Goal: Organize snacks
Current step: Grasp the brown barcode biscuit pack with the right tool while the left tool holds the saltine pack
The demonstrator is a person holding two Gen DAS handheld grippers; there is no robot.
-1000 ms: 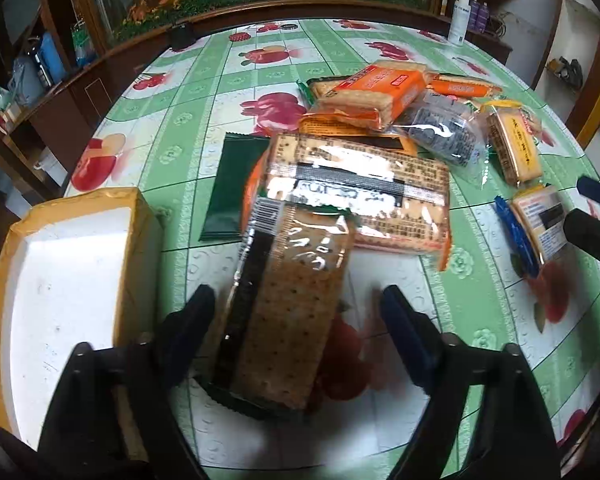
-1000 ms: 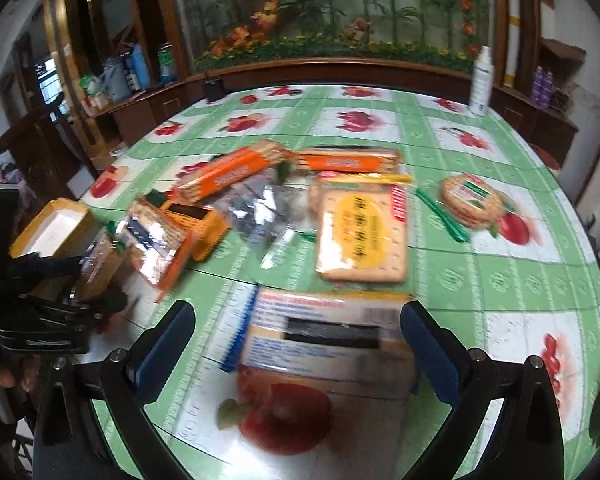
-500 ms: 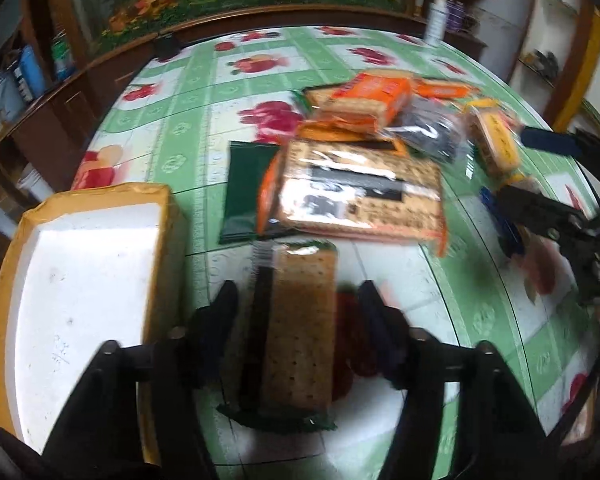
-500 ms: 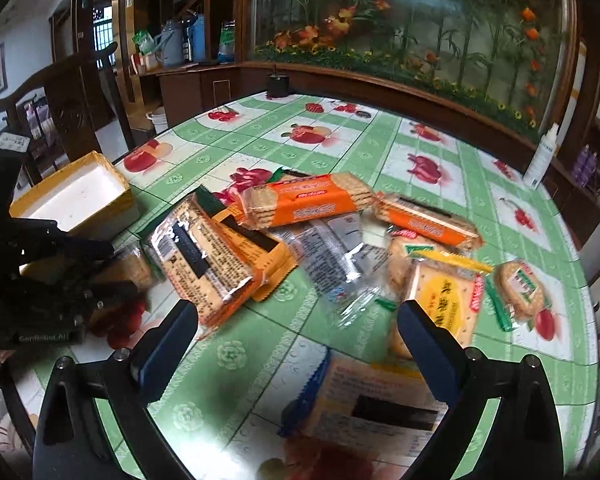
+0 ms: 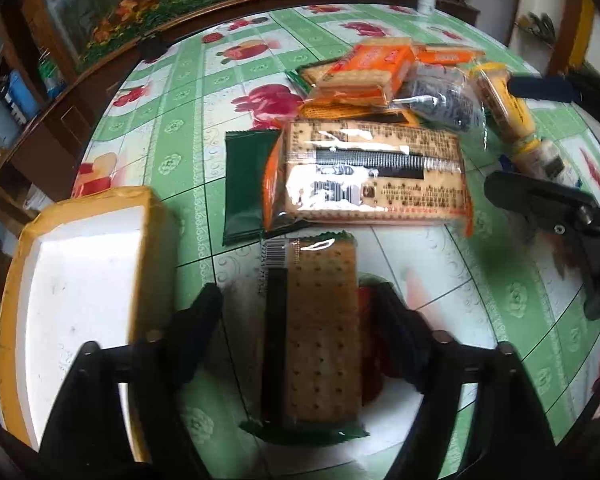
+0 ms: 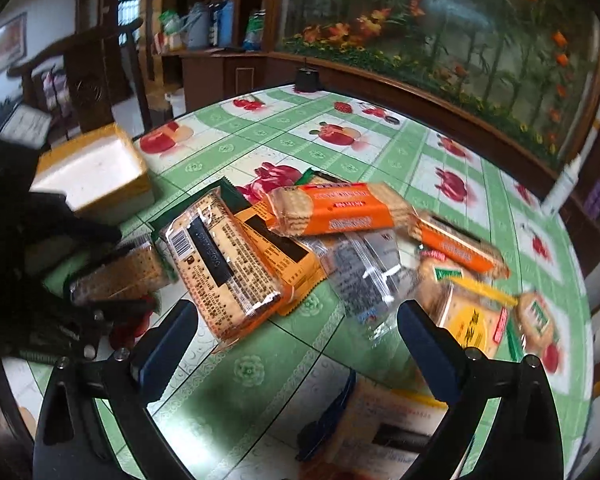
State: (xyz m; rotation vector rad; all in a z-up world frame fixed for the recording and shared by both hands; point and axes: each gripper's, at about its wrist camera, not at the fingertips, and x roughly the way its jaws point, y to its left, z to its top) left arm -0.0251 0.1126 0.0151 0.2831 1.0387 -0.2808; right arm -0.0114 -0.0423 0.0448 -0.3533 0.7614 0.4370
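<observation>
A green-wrapped cracker pack [image 5: 320, 332] lies flat on the tablecloth between the fingers of my left gripper [image 5: 296, 312]. Its jaws are opening: the left finger stands clear of the pack and the right finger is close by its edge. The same pack [image 6: 120, 272] shows in the right wrist view with the left gripper [image 6: 126, 272] around it. My right gripper [image 6: 296, 344] hovers open over the cloth with nothing between its fingers, just in front of the snack pile. A big cracker pack with a black label [image 5: 376, 176] lies beyond the green pack.
A white foam box with yellow sides [image 5: 156, 248] stands left of the left gripper. The pile holds an orange pack [image 5: 372, 64], a dark green packet [image 5: 248, 184], a clear bag [image 5: 444, 100] and a yellow pack [image 5: 504, 108]. A blue-edged pack [image 6: 384, 428] lies under the right gripper.
The left jaws narrowed around the green pack, then spread again; the pack stays on the table. The right gripper swung left and rolled, now facing the pile's left part.
</observation>
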